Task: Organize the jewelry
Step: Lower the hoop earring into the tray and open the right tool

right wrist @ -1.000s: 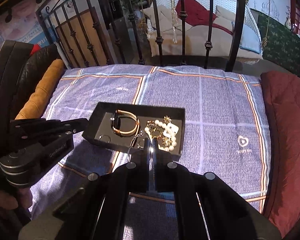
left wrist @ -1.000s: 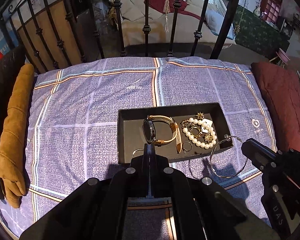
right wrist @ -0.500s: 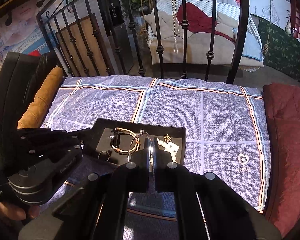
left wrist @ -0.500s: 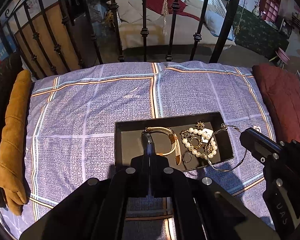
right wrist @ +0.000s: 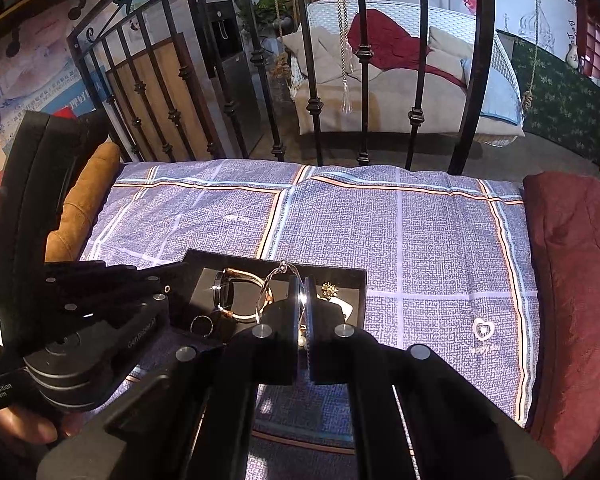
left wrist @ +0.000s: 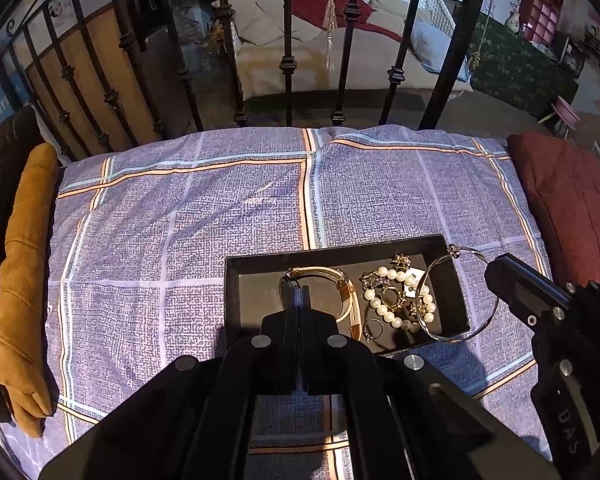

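A black tray (left wrist: pixel 256 264) lies on the checked cloth and holds a gold watch (left wrist: pixel 342 280), a pearl bracelet (left wrist: pixel 396 276), gold earrings and a small ring (left wrist: pixel 372 326). My right gripper (right wrist: pixel 301 292) is shut on a thin silver bangle (left wrist: pixel 434 268) and holds it over the tray's right part; the bangle also shows in the right wrist view (right wrist: pixel 266 284). My left gripper (left wrist: pixel 299 300) is shut and empty, just above the tray's near edge by the watch.
The purple checked cloth (left wrist: pixel 180 240) covers the surface. A tan cushion (left wrist: pixel 24 260) lies at the left, a dark red cushion (left wrist: pixel 572 200) at the right. A black iron railing (left wrist: pixel 288 60) stands behind.
My right gripper has carried the bangle from the cloth beside the tray's right corner up and over the tray. Both grippers have moved forward, closer to the tray.
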The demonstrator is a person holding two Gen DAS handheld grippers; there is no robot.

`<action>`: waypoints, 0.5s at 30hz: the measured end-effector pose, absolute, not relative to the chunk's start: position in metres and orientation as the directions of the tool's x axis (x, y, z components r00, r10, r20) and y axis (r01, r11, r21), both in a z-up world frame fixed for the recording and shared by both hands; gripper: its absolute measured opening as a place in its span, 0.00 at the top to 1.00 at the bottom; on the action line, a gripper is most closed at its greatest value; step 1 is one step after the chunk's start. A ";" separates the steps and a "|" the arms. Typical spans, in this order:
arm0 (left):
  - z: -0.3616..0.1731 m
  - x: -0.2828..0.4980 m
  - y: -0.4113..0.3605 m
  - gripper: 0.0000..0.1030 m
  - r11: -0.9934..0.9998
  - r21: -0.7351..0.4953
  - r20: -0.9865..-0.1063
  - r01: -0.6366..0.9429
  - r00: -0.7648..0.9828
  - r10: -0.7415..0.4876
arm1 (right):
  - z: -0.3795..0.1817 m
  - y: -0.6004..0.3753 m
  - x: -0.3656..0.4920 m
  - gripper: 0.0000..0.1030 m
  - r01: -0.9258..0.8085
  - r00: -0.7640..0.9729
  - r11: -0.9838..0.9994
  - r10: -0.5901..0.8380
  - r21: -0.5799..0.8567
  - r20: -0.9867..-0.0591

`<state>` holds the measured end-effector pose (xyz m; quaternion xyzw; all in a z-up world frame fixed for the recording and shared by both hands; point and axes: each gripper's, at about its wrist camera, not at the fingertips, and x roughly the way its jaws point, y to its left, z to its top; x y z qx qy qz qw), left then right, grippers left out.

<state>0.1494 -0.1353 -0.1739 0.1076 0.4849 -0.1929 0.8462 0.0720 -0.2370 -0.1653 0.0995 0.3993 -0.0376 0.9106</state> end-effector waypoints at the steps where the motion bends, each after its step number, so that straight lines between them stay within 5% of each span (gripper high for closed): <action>1: -0.174 0.150 -0.136 1.00 0.902 -0.004 -0.863 0.431 0.455 -0.221 | -0.165 -0.237 0.073 0.97 0.149 0.680 0.977 0.009 0.149 -0.734; 15: -0.179 0.159 -0.140 1.00 0.907 -0.009 -0.867 0.421 0.449 -0.216 | -0.171 -0.234 0.083 0.97 0.134 0.669 0.981 0.012 0.137 -0.743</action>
